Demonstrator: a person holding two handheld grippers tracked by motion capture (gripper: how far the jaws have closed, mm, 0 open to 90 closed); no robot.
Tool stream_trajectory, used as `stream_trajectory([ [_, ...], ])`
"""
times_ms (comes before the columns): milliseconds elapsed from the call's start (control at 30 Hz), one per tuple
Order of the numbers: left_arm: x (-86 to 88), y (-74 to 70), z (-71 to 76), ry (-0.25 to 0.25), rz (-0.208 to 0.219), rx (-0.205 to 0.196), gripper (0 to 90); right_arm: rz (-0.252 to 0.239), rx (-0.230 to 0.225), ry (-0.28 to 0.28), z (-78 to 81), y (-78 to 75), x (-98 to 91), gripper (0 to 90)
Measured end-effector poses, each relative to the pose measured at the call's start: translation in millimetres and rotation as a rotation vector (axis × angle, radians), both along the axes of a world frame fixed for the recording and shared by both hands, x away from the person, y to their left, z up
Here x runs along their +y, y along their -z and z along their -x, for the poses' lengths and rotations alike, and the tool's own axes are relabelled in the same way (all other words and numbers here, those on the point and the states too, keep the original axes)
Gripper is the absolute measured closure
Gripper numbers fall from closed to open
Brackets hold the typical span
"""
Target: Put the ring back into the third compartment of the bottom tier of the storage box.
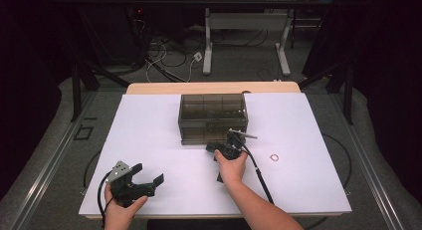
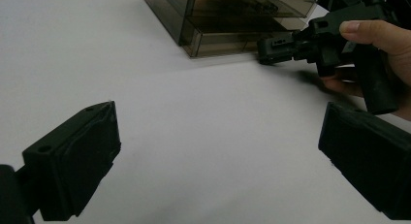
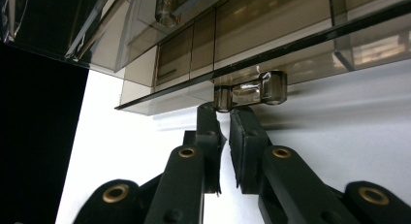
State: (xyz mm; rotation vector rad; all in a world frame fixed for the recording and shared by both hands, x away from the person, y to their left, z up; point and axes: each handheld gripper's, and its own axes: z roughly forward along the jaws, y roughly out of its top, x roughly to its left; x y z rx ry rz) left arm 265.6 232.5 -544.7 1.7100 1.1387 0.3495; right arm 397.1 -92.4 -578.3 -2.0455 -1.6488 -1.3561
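Right claw (image 3: 224,118) just below drawer handle (image 3: 250,91)

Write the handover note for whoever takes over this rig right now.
Left tool: open, empty, resting low at the near left of the white table.
Right tool: jaws nearly shut at the small handle on the lower front of the smoky translucent plastic drawer box; whether it grips is unclear.
Small pale ring: lies on the table, right of the box.
Done: handle reached.
Left: probably pull the drawer, which looks closed.
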Motion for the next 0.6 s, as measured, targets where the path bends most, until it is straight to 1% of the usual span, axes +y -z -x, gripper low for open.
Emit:
stream_trajectory([
  [33,-0.2,-0.1,0.1,0.0,0.0,-0.001,1.3,-0.004,0.006,0.003,0.3,-0.6,0.3,83.5],
  [167,-0.5,0.2,0.1,0.0,0.0,-0.001,1.3,-0.01,-0.002,-0.003,2.8,0.5,-0.5,83.6],
  [267,-0.8,0.5,-0.2,0.001,-0.001,0.0,1.3,-0.007,0.015,-0.007,5.1,-0.4,-0.9,83.6],
  [300,-0.9,0.7,-0.3,0.001,-0.003,0.003,1.3,-0.008,0.0,-0.011,5.4,0.8,-1.2,83.5],
  [400,-1.8,1.1,-0.5,0.003,-0.004,0.005,1.3,-0.016,0.006,-0.006,7.3,0.4,-1.3,83.6],
  [467,-2.4,1.1,-0.4,0.002,-0.004,0.004,1.3,-0.013,0.011,-0.016,8.9,0.5,-1.7,83.5],
  [500,-2.6,1.1,-0.3,0.0,-0.004,0.005,1.3,-0.022,0.007,-0.015,9.4,0.5,-1.7,83.5],
  [533,-2.6,1.2,-0.3,0.0,-0.005,0.005,1.3,-0.016,0.004,-0.018,10.1,0.7,-1.6,83.5],
  [567,-2.8,1.4,-0.2,0.001,-0.004,0.005,1.3,-0.017,0.018,-0.016,11.0,-0.1,-1.6,83.6],
  [600,-2.8,1.4,-0.1,0.001,-0.004,0.005,1.3,-0.02,0.005,-0.017,11.9,1.0,-1.9,83.6],
])
